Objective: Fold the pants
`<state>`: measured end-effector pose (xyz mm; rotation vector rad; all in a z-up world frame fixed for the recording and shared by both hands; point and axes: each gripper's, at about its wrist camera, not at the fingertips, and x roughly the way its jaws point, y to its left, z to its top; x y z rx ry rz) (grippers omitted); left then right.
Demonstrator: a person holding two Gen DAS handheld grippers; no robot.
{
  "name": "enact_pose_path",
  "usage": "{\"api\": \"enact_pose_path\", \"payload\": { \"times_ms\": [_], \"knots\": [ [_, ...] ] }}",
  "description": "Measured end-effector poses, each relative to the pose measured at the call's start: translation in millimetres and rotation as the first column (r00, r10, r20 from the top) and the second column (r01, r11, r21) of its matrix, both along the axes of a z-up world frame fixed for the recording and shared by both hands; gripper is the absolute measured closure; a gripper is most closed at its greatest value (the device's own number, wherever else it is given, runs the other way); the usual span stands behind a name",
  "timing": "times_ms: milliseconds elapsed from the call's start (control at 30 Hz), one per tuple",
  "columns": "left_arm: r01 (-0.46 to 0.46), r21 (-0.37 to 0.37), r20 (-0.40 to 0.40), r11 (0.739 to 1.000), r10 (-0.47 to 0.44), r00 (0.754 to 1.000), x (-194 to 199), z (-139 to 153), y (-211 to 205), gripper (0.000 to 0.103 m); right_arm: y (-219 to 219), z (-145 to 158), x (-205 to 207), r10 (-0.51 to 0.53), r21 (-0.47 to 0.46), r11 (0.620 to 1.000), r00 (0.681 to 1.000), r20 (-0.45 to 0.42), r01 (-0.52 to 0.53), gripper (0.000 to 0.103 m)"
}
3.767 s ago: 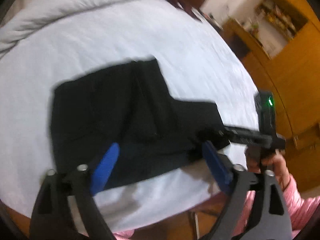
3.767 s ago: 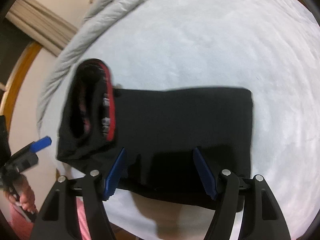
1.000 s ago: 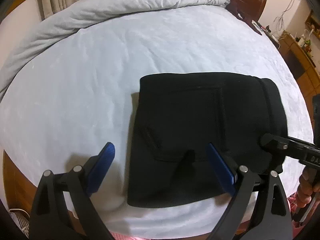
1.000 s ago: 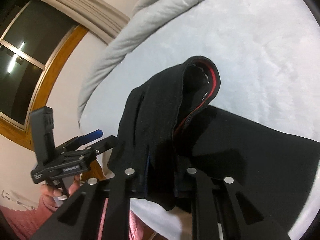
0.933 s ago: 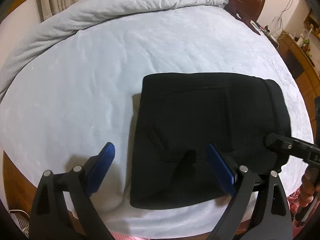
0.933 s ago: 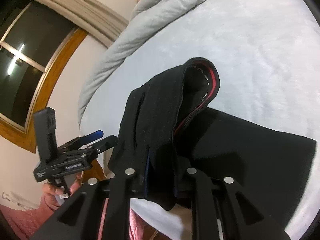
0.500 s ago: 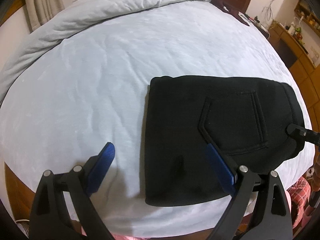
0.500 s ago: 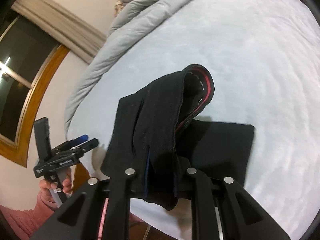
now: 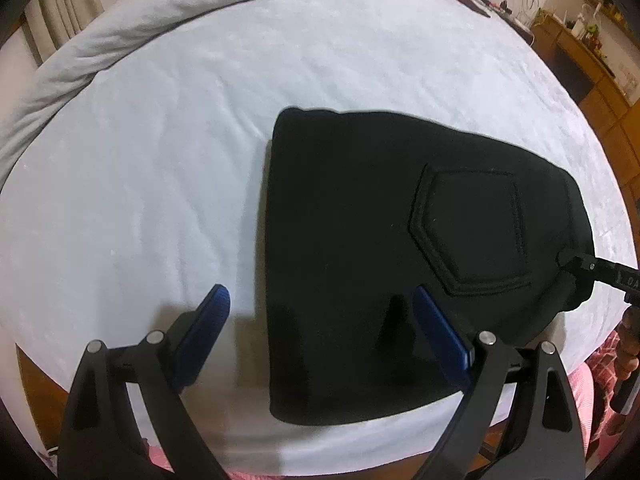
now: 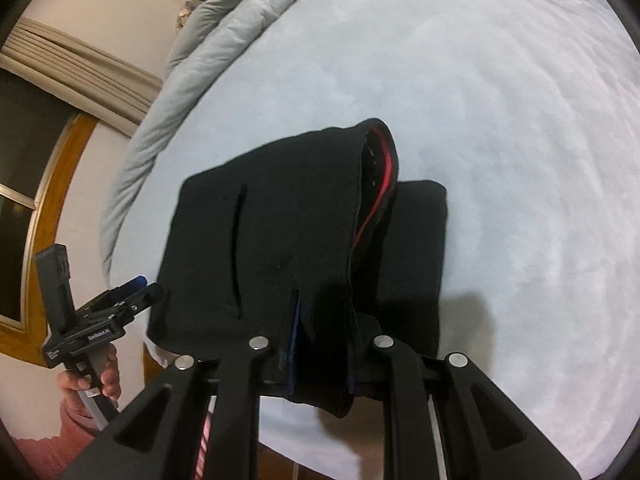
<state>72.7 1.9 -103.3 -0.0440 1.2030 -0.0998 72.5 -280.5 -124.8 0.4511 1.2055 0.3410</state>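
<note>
Only unreadable lettering, left hand-held gripper.

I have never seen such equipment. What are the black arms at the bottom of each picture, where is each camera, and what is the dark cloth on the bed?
There is no robot here: a person holds one two-finger tool in each hand, and a camera on each tool looks forward along its fingers. The black arms with blue pads are those fingers.

In the left camera's picture, the left gripper is open and holds nothing. Black pants, folded into a compact bundle, lie on a pale blue bed sheet, with a grey duvet behind.

In the right camera's picture, the right gripper is shut on the pants' waistband edge, lifting it; red lining shows inside.
</note>
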Motion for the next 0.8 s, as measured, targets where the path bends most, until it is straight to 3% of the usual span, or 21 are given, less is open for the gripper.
{"api": "enact_pose_path", "payload": {
  "times_ms": [133,267,333,500,633,733,800],
  "knots": [
    [0.004,0.014,-0.01,1.0,-0.004,1.0,-0.4,-6.5,-3.2,0.011,0.5,-10.7,-0.7,-0.01,-0.024,1.0,1.0,-0.025,0.01,0.084],
    [-0.003,0.012,-0.027,1.0,0.004,1.0,0.1,-11.7,-2.1,0.011,4.7,-18.0,3.4,0.005,-0.025,1.0,0.999,-0.054,-0.006,0.068],
    [-0.008,0.015,-0.026,1.0,0.008,1.0,-0.1,-10.6,1.8,0.011,2.0,-8.3,2.5,0.009,-0.022,1.0,0.999,-0.039,-0.01,0.061],
    [-0.018,0.034,-0.026,0.999,0.019,0.999,1.6,-10.7,8.1,0.011,-11.2,21.3,11.7,0.006,0.017,1.0,0.999,0.037,-0.006,0.06],
    [-0.025,0.031,-0.029,0.999,0.026,0.999,2.3,-11.0,8.2,0.011,-15.8,17.8,50.3,0.007,0.05,0.999,1.0,0.029,-0.008,0.051],
    [-0.019,0.038,-0.03,0.999,0.02,0.999,3.2,-9.5,7.4,0.011,-15.9,0.4,76.5,0.004,0.062,0.998,1.0,-0.015,-0.004,0.053],
    [-0.017,0.04,-0.032,0.999,0.019,0.999,3.8,-10.0,8.0,0.011,-15.5,-7.5,83.8,0.015,0.101,0.995,1.0,-0.022,-0.012,0.072]
  ]
}}
